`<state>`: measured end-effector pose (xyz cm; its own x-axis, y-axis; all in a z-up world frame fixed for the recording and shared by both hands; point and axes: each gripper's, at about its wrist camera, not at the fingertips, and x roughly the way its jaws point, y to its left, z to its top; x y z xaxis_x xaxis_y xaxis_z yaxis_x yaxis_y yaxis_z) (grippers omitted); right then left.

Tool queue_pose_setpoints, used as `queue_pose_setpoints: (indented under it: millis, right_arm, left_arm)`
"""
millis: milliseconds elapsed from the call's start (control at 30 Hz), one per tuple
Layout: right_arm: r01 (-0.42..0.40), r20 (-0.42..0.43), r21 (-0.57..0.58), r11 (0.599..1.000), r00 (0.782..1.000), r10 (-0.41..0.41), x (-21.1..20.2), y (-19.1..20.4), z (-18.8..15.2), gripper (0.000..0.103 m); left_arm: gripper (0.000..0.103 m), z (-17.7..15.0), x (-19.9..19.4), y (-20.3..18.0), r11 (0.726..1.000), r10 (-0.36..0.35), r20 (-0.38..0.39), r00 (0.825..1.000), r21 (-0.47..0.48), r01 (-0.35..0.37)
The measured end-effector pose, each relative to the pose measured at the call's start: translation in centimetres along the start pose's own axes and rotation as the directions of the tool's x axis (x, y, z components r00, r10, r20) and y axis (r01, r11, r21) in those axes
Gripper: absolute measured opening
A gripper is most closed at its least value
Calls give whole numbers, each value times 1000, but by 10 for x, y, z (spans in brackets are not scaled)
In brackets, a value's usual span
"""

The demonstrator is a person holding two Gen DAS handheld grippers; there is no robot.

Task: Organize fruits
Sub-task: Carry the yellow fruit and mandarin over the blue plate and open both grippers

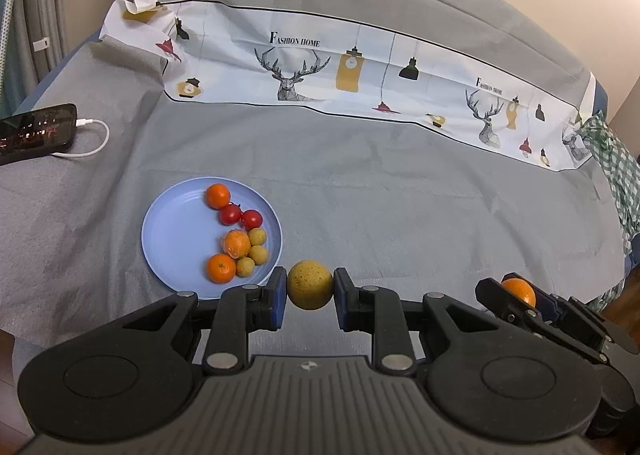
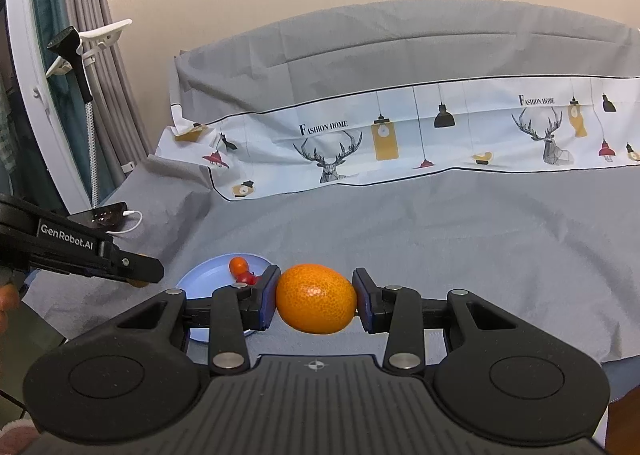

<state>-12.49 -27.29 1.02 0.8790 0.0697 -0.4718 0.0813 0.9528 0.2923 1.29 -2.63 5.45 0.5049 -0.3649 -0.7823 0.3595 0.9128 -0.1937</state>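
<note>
Blocking part of each view, the black body of a handheld gripper fills the lower frame; from the right wrist camera the round pale blue plate (image 2: pixel 200 275) is mostly hidden behind a finger, with only one small orange fruit and a bit of red showing on it. The left gripper (image 1: pixel 310 291) tilts steeply downward, its jaws pinching a small round yellowish-tan fruit (image 1: pixel 310 285) just beside the plate's near right rim. The right gripper (image 2: pixel 316 299) points at a shallower angle, its jaws pinching a larger orange mandarin (image 2: pixel 316 298). On the plate (image 1: pixel 168 223) lie three orange fruits, one seemingly in clear wrap, two red tomatoes (image 1: pixel 240 216) and three small tan fruits. A grey cloth (image 1: pixel 380 195) covers the surface, with a white printed strip showing deer heads and lamps (image 1: pixel 360 71) across the back. A dark phone on a white cable (image 1: pixel 36 133) lies far left, grey curtains beyond.
</note>
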Motion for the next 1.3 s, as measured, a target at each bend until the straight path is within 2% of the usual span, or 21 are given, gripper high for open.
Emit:
queue_pose_setpoints:
  millis: [467, 667, 833, 1167, 1300]
  right_arm:
    - [-2, -60, -18, 1000, 998, 1, 27, 6, -1, 41]
    - [-30, -79, -49, 998, 996, 26, 50, 14, 6, 41]
    - [-77, -112, -85, 993, 991, 67, 79, 30, 13, 41]
    - [-168, -212, -186, 968, 969, 127, 153, 71, 9, 41]
    - [-198, -252, -230, 953, 958, 138, 181, 85, 3, 41]
  left_arm:
    - [27, 13, 19, 24, 998, 36, -22, 999, -59, -37]
    - [27, 23, 16, 49, 990, 81, 9, 997, -120, -80]
    - [27, 30, 20, 77, 978, 137, -1, 991, -160, -135]
    - [27, 40, 78, 120, 967, 165, -101, 981, -179, -181]
    - [27, 47, 104, 124, 966, 194, -114, 974, -148, -210]
